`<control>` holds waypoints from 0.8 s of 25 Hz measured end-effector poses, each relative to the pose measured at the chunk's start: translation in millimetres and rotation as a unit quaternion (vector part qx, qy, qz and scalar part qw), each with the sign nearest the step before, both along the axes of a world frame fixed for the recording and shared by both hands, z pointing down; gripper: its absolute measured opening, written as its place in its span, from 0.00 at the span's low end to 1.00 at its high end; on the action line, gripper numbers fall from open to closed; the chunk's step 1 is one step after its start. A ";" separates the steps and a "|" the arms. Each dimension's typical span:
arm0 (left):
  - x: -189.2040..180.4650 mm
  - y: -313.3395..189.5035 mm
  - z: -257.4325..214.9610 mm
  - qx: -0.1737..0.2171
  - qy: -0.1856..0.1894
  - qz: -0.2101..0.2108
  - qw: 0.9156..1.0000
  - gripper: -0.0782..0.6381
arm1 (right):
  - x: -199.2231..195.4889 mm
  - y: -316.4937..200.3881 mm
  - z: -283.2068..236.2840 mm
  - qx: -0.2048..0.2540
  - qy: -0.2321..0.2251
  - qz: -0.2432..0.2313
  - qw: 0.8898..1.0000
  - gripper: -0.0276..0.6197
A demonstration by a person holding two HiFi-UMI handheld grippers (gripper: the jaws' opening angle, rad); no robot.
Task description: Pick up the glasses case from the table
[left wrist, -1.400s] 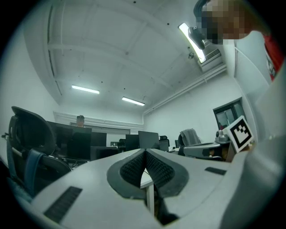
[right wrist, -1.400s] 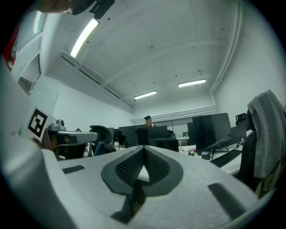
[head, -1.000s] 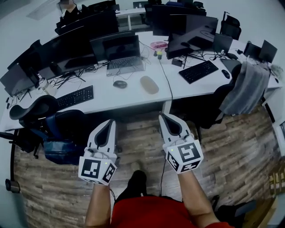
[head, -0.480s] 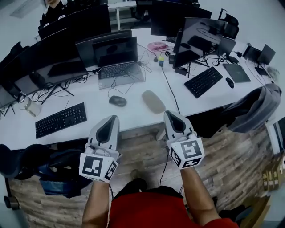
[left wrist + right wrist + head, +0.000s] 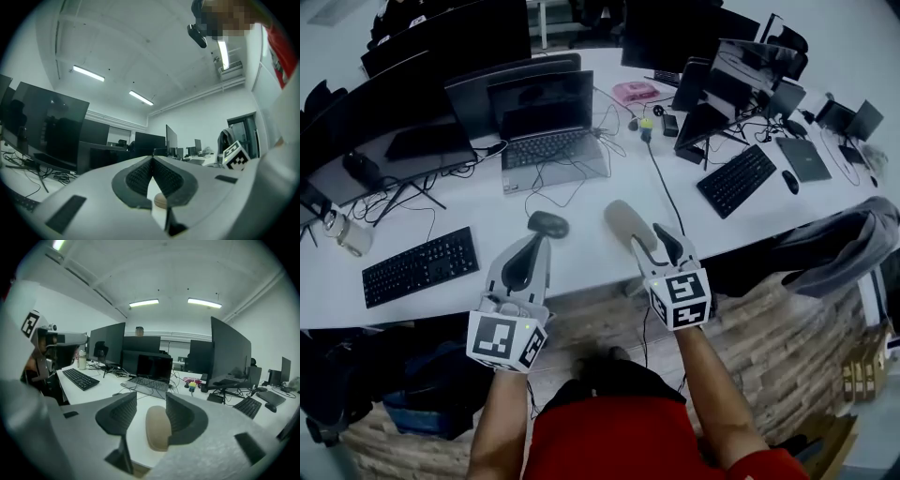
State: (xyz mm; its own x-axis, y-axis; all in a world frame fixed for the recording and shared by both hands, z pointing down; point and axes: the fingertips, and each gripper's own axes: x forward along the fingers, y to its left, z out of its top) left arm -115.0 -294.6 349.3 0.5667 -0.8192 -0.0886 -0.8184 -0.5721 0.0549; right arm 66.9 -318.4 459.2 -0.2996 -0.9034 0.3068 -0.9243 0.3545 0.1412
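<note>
A tan oval glasses case [image 5: 622,222] lies on the white table [image 5: 581,262] near its front edge. My right gripper [image 5: 652,242] reaches over that edge with its jaws opening. In the right gripper view the case [image 5: 157,427] lies flat just ahead between the parted jaws of the right gripper [image 5: 151,403]; the pads do not touch it and the right jaw hides its far side. My left gripper [image 5: 537,242] hovers to the left, beside a black mouse [image 5: 548,223], its tips together and empty. In the left gripper view the left gripper [image 5: 152,160] is shut.
An open laptop [image 5: 548,131] stands behind the case, with cables across the table. Black keyboards lie at the left [image 5: 420,265] and right [image 5: 738,180]. Monitors [image 5: 441,56] line the back. A grey jacket [image 5: 844,246] hangs over a chair at the right.
Both grippers have moved forward from over the floor to the table's front edge. The right jaws, shut before, now stand apart around the near end of the case.
</note>
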 end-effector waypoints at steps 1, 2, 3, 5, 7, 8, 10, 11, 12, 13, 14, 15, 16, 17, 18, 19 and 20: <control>-0.4 -4.4 2.2 -0.001 0.000 -0.001 1.000 0.12 | 0.6 -6.8 8.5 -0.009 0.004 -0.001 1.000 0.36; -1.0 -8.7 4.2 -0.002 -0.001 -0.003 1.000 0.12 | 1.0 -13.3 17.1 -0.018 0.007 -0.003 1.000 0.39; -1.5 -12.8 6.3 -0.004 -0.001 -0.006 1.000 0.12 | 1.3 -19.4 26.0 -0.027 0.010 -0.005 1.000 0.43; -1.5 -20.3 10.0 -0.008 -0.002 -0.012 1.000 0.12 | 2.1 -30.7 45.6 -0.048 0.017 -0.012 0.999 0.50; 0.8 -26.0 13.8 -0.011 -0.006 -0.017 1.000 0.12 | 3.9 -41.0 66.9 -0.074 0.023 -0.020 0.997 0.57; 2.4 -28.4 15.8 -0.013 -0.009 -0.019 1.000 0.12 | 4.7 -45.7 77.4 -0.088 0.025 -0.025 0.996 0.60; 5.7 -32.4 19.1 -0.016 -0.014 -0.023 1.000 0.12 | 5.0 -53.4 96.7 -0.116 0.027 -0.035 0.992 0.64; 7.5 -33.7 20.4 -0.018 -0.016 -0.025 0.999 0.12 | 4.7 -56.0 105.3 -0.128 0.027 -0.040 0.991 0.66; 9.5 -34.4 21.7 -0.020 -0.018 -0.027 0.999 0.12 | 4.3 -58.1 113.1 -0.139 0.029 -0.045 0.989 0.68; 11.5 -34.9 22.9 -0.022 -0.020 -0.029 0.999 0.12 | 3.8 -60.0 119.8 -0.149 0.031 -0.050 0.987 0.70; 13.5 -35.5 23.9 -0.023 -0.022 -0.030 0.999 0.12 | 3.2 -62.1 125.3 -0.158 0.032 -0.054 0.985 0.71; 15.1 -36.2 24.7 -0.024 -0.025 -0.032 0.999 0.12 | 2.5 -64.5 129.8 -0.166 0.033 -0.057 0.984 0.72; 16.3 -37.1 25.4 -0.026 -0.027 -0.034 0.999 0.12 | 2.0 -67.4 133.8 -0.173 0.034 -0.060 0.983 0.73; 17.0 -37.9 26.0 -0.027 -0.029 -0.036 0.999 0.12 | 1.4 -70.3 137.6 -0.179 0.036 -0.064 0.981 0.74; 17.3 -38.7 26.5 -0.029 -0.031 -0.039 0.998 0.12 | 0.8 -73.1 141.0 -0.184 0.037 -0.067 0.980 0.74; 17.4 -39.3 27.2 -0.030 -0.032 -0.041 0.998 0.12 | 0.1 -75.6 144.1 -0.189 0.040 -0.070 0.979 0.74; 17.4 -39.7 28.2 -0.030 -0.034 -0.044 0.998 0.12 | -0.8 -77.7 147.1 -0.194 0.042 -0.074 0.977 0.74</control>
State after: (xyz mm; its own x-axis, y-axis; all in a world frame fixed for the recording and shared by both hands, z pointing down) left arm -97.7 -334.4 377.5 0.4961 -0.8683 -0.0019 -0.8678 -0.4959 0.0298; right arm 66.1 -396.0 606.4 -0.3776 -0.6633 0.6461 -0.8501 0.5250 0.0422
